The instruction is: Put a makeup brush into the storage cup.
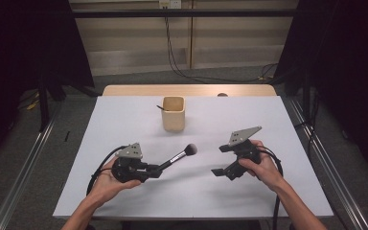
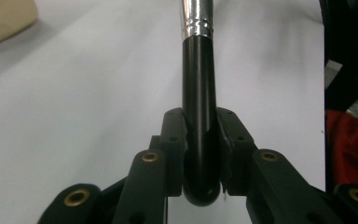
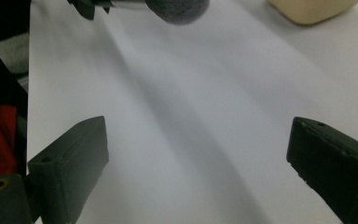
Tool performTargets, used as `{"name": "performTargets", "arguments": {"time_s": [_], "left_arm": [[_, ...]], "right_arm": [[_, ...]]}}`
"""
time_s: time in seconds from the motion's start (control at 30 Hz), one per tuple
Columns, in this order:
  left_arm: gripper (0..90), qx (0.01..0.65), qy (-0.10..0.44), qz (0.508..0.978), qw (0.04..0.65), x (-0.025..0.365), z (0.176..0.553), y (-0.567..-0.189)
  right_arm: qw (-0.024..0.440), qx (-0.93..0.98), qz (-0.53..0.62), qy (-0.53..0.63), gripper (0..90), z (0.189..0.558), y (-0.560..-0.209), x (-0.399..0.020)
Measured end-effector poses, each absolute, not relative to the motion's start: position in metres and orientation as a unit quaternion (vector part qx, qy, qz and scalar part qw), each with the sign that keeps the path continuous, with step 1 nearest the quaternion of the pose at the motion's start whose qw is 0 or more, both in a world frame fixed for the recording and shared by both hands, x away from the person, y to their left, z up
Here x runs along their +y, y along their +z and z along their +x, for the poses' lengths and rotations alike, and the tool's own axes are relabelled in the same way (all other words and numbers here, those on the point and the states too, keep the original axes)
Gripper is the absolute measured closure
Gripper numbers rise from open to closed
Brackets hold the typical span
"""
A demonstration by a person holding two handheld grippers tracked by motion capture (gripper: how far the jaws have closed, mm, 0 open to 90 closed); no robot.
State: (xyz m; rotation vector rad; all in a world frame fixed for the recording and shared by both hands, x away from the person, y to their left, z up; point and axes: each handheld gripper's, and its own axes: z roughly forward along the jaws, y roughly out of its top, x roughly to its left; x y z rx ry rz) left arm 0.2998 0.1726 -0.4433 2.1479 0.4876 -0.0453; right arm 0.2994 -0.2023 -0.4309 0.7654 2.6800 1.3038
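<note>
Two pairs of tongs hang above a white desk (image 1: 124, 120), one in each of the person's hands; the left tongs (image 1: 159, 168) are clamped on the black handle of a makeup brush (image 1: 179, 155), and in the left gripper view the two pads press on either side of that handle (image 2: 198, 116) near its rounded end, with the silver ferrule (image 2: 196, 18) farther up; the brush slants up and to the right in the high view, its grey bristle head (image 1: 190, 149) held clear of the desk near the middle; the right tongs (image 1: 222, 160) stand wide apart with nothing between them, and the right gripper view shows bare desk between the two black pads (image 3: 70, 163), the bristle head at its top edge; the right hand (image 1: 261, 165) holds its gripper at the right of the desk, pointing towards the brush, the two well apart; a pale wooden cup (image 1: 173, 114) stands upright farther back on the desk, beyond the brush head, with a thin dark stick (image 1: 159, 107) poking over its left rim; the left hand (image 1: 108, 179) sits near the front edge of the desk.
</note>
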Motion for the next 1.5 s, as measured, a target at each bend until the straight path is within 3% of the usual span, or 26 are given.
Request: {"name": "performTargets", "arguments": {"time_s": [0.4, 0.83, 1.5], "left_arm": [[74.7, 0.189, -0.002, 0.841, 0.507, 0.171, 0.296, -0.441], [74.7, 0.181, 0.019, 0.814, 0.552, 0.167, 0.295, -0.441], [74.6, 0.169, 0.032, 0.795, 0.581, 0.147, 0.307, -0.431]], "right_arm": [[0.045, 0.835, 0.254, 0.485, 5.7, 0.288, -0.433, -0.196], [0.105, 0.8, 0.247, 0.536, 3.2, 0.279, -0.434, -0.183], [0.085, 0.764, 0.233, 0.596, 2.4, 0.28, -0.427, -0.175]]}}
